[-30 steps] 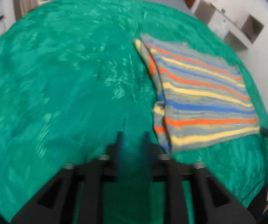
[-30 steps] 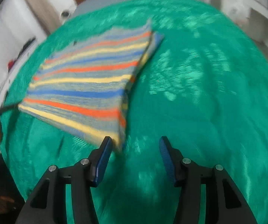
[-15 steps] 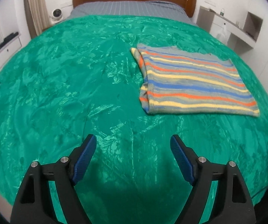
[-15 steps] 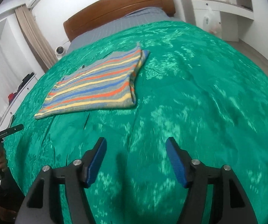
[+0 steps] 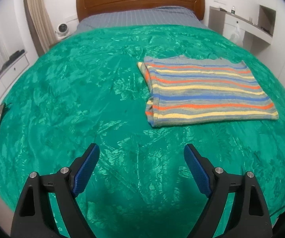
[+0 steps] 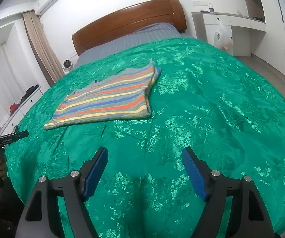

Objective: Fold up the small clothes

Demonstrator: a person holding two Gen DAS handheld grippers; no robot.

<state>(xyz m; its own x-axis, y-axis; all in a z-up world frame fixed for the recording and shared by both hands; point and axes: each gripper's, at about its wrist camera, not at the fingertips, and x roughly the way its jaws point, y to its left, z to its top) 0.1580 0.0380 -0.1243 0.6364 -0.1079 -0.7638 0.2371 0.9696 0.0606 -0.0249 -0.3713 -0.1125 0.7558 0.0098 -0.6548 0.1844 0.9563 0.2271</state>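
The folded striped sweater (image 5: 206,91) lies flat on the green bedspread (image 5: 83,99), well apart from the left gripper (image 5: 141,165) and the right gripper (image 6: 144,168), whose blue-padded jaws are both opening wide with nothing between them

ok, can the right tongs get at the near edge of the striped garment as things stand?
Probably yes. The right tongs are opening with nothing between them, and only bare green bedspread lies between them and the folded striped garment, which sits ahead and to their left. Nothing blocks that path.
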